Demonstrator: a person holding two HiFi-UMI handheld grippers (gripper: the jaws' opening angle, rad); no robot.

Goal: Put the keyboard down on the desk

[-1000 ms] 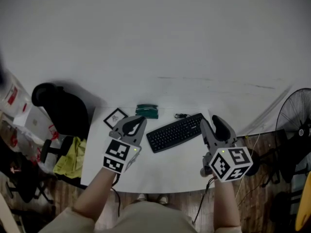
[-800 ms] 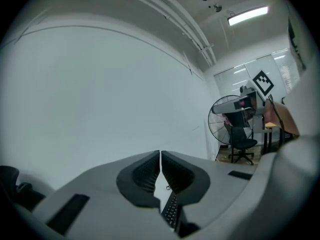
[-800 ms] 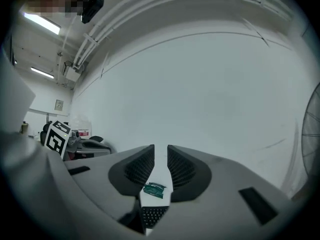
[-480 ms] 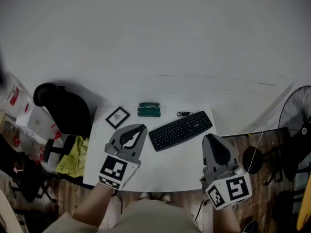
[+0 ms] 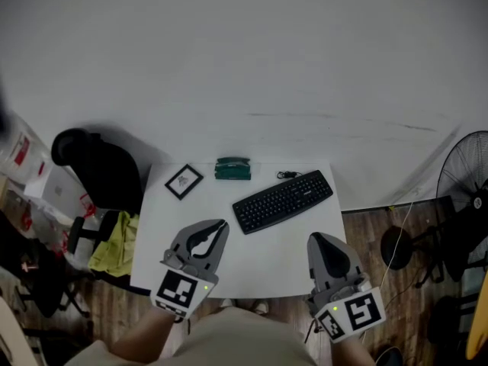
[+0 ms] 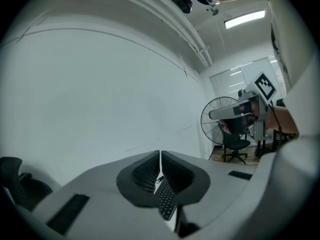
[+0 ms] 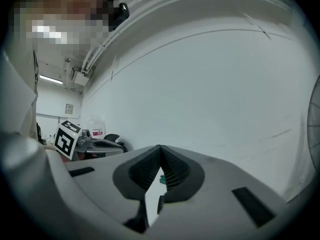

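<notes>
White wall [image 5: 244, 59] fills the upper half of the head view. Below it stands a white tabletop [image 5: 259, 254].

Black office chair [image 5: 95, 170] at the tabletop's left end, with a yellow cloth [image 5: 113, 244] beside it on the floor side. Standing fan [image 5: 463, 175] off to the right, over wood flooring.

Black keyboard [image 5: 283, 201] lies flat on the tabletop, right of centre and set diagonally, its right end nearer the wall. Nothing holds it.

Left tool [image 5: 221, 226] hovers over the near left part of the tabletop, apart from the keyboard. In the left gripper view its jaws are pressed together with nothing between them; the keyboard shows below them.

Right tool [image 5: 316, 239] hovers at the near right edge of the tabletop, also clear of the keyboard. In the right gripper view its jaws meet at the tips and pinch nothing.

Small framed picture [image 5: 184, 181] lies near the back left corner. A dark green object [image 5: 232, 169] sits at the back edge, just right of the frame. A small black cable [image 5: 286, 176] lies by the keyboard's far edge.
</notes>
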